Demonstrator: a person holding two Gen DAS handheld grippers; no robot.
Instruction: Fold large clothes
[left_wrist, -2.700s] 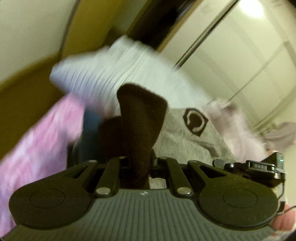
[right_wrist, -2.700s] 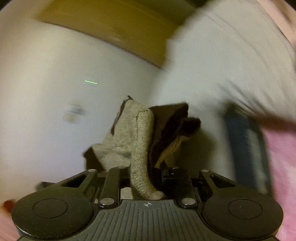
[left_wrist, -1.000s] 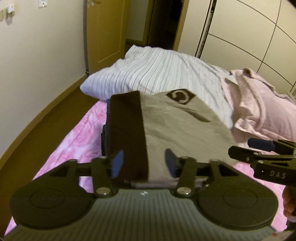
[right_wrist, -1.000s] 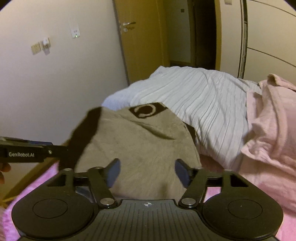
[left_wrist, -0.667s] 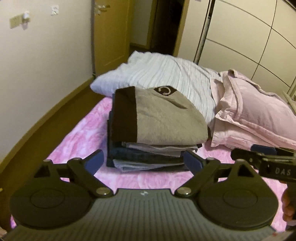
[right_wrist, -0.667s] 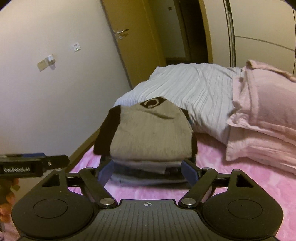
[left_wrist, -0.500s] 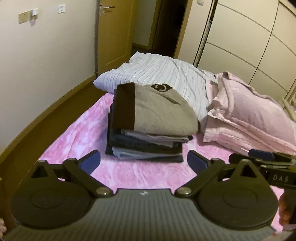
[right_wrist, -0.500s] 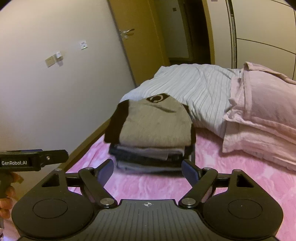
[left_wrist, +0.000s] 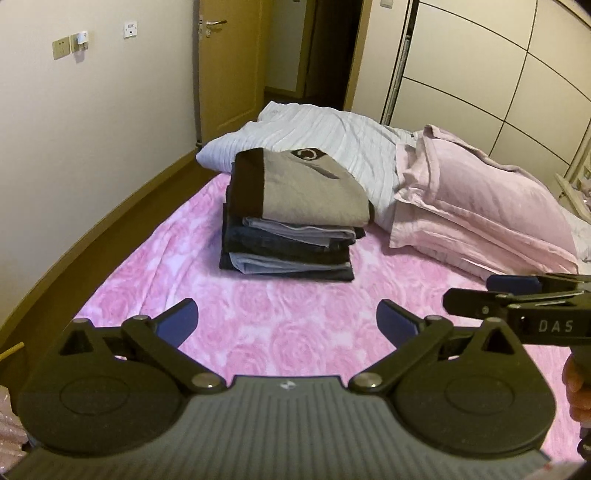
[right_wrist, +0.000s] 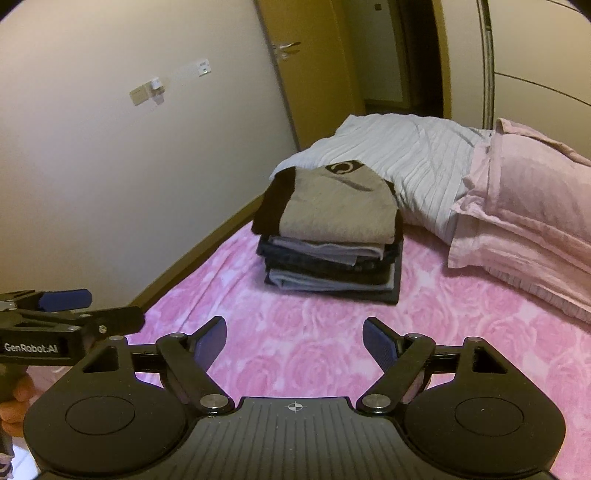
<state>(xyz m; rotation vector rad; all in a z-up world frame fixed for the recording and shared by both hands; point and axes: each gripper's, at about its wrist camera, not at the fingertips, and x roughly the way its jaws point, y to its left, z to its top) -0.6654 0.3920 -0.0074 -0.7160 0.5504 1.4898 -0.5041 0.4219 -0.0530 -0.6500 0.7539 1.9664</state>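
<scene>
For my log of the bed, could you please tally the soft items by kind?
Stack of folded clothes: 1
Pink pillows: 2, stacked
Striped white pillow: 1
Pink floral bedsheet: 1
Total: 5

Both wrist views low over the bed (left_wrist: 280, 325), sharing the clothes stack (left_wrist: 295, 218).

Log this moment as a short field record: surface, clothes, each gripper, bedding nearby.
surface: pink rose-patterned bedspread
clothes: folded grey-brown sweater with dark brown trim on top of stack of folded dark and grey garments
left gripper: open, empty, short of the stack
right gripper: open, empty, short of the stack
bedding nearby: white striped duvet, pink pillow
</scene>
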